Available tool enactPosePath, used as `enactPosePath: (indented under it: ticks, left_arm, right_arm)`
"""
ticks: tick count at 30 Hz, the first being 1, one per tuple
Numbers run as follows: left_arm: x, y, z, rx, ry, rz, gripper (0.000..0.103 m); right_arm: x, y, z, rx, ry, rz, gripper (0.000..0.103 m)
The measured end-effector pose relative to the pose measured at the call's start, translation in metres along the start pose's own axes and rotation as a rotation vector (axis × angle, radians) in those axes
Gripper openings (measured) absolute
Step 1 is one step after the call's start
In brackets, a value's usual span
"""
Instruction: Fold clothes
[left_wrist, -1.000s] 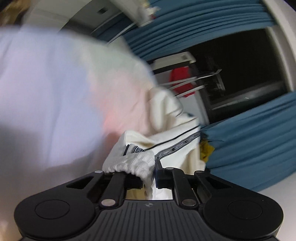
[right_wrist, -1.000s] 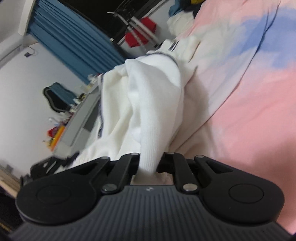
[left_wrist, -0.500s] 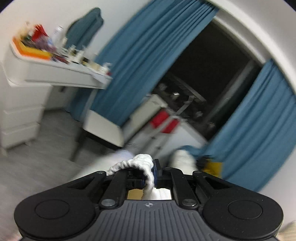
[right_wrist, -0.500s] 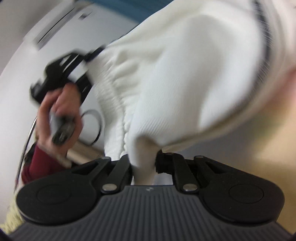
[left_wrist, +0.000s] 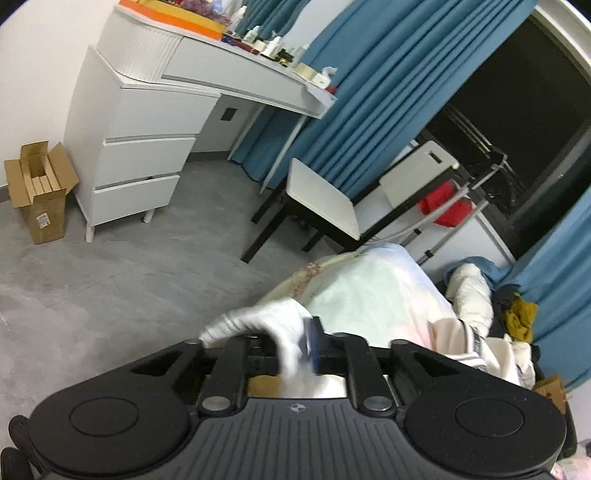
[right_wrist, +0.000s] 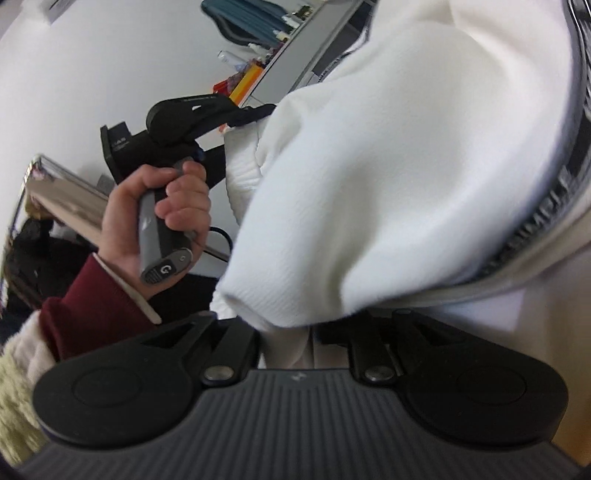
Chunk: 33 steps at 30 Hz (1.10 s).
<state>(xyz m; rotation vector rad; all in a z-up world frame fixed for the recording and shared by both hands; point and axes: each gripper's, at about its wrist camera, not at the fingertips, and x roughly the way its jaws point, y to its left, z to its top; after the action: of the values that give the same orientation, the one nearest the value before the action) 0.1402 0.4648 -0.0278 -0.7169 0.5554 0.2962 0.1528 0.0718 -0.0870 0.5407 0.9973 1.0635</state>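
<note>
Nearest in the left wrist view, the left gripper has a blurred fold of the white garment between its fingers; its jaws have just been opening, and whether the pads press the cloth cannot be told through the blur. The right gripper likewise has a thick roll of the same white garment running down between its fingers, its jaws also just opening, the grip itself hidden by the cloth. From the right wrist view the cloth spans toward the person's left hand, so its long axis seems to run from one gripper to the other, hanging in the air. Farther off, beyond the left gripper and to its right, lies the bed, where the garment probably has to be laid; a white chair stands past it.
</note>
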Motion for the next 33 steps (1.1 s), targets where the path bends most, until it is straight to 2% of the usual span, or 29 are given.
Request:
enactPosePath:
  ticks: [1,3,6,9,14,17,22,25,30,33]
  left_arm:
    - [-0.015,0.000,-0.006,0.023,-0.009,0.001,0.038]
    - [-0.048,-0.004,-0.019,0.072,-0.031,-0.006,0.051]
    - [-0.088,-0.023,-0.034,0.134,-0.054,0.008,0.065]
    - [-0.128,-0.048,-0.052,0.201,-0.095,0.011,0.075]
    - [-0.178,-0.106,-0.094,0.309,-0.144,-0.022,0.079]
    - [-0.197,-0.145,-0.132,0.372,-0.146,-0.065,0.079]
    - [-0.219,-0.210,-0.198,0.487,-0.157,-0.126,0.080]
    - [-0.219,-0.246,-0.234,0.524,-0.150,-0.152,0.080]
    - [-0.204,-0.296,-0.290,0.576,-0.146,-0.140,0.081]
    - [-0.186,-0.324,-0.308,0.579,-0.134,-0.130,0.081]
  right_arm:
    - [-0.005,0.004,-0.001,-0.024,-0.003,-0.020,0.030]
    - [-0.014,0.011,-0.004,-0.070,-0.013,-0.069,0.058]
    - [-0.030,0.017,-0.012,-0.115,-0.040,-0.131,0.080]
    - [-0.050,0.020,-0.018,-0.158,-0.083,-0.191,0.088]
    - [-0.103,0.031,-0.022,-0.279,-0.161,-0.293,0.088]
    - [-0.144,0.035,-0.025,-0.359,-0.214,-0.351,0.088]
    - [-0.201,0.041,-0.011,-0.456,-0.335,-0.454,0.088]
    - [-0.230,0.037,0.001,-0.472,-0.400,-0.508,0.088]
    - [-0.278,0.020,0.009,-0.498,-0.493,-0.608,0.088]
    - [-0.298,0.002,0.012,-0.495,-0.539,-0.655,0.088]
